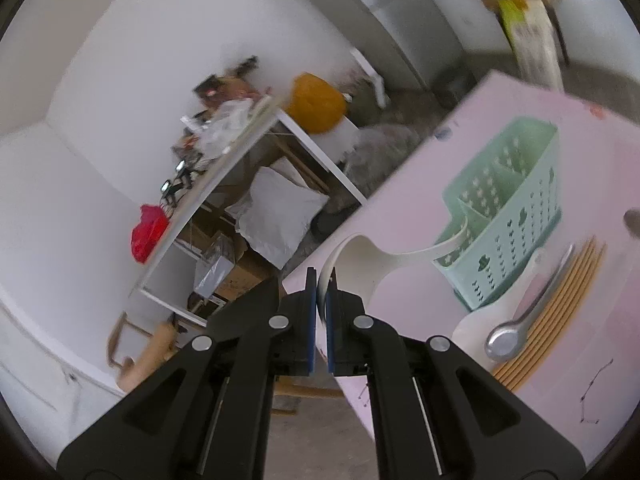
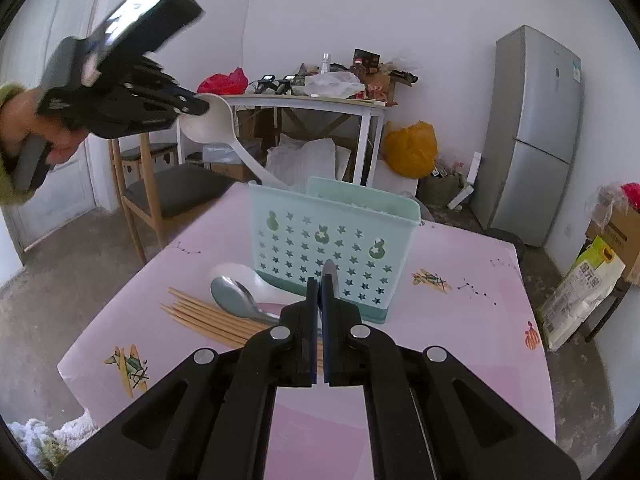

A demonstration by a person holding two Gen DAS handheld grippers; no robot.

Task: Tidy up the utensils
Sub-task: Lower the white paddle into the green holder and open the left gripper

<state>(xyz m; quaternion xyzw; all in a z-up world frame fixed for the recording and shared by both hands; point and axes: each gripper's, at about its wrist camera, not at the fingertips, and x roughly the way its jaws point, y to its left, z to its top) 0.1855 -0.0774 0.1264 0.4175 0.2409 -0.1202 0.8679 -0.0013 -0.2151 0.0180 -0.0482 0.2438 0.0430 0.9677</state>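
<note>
Left gripper (image 1: 320, 284) clamps one white plastic ladle (image 1: 360, 264) by its bowl rim, handle reaching into the one mint-green perforated caddy (image 2: 332, 248); right gripper (image 2: 320, 284) pinches a thin metal utensil tip (image 2: 330, 270). On the pink table (image 2: 460, 320) lie one steel spoon (image 2: 236, 296), one white spoon (image 2: 248, 276) and several bamboo chopsticks (image 2: 200, 312).

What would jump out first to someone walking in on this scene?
Probably the large white ladle held up in the air by its bowl in the left gripper, its handle dipping into the mint-green utensil caddy that stands on the pink table. In front of the caddy lie a metal spoon, a white spoon under it, and a row of wooden chopsticks. The right gripper pinches something thin and metallic.
</note>
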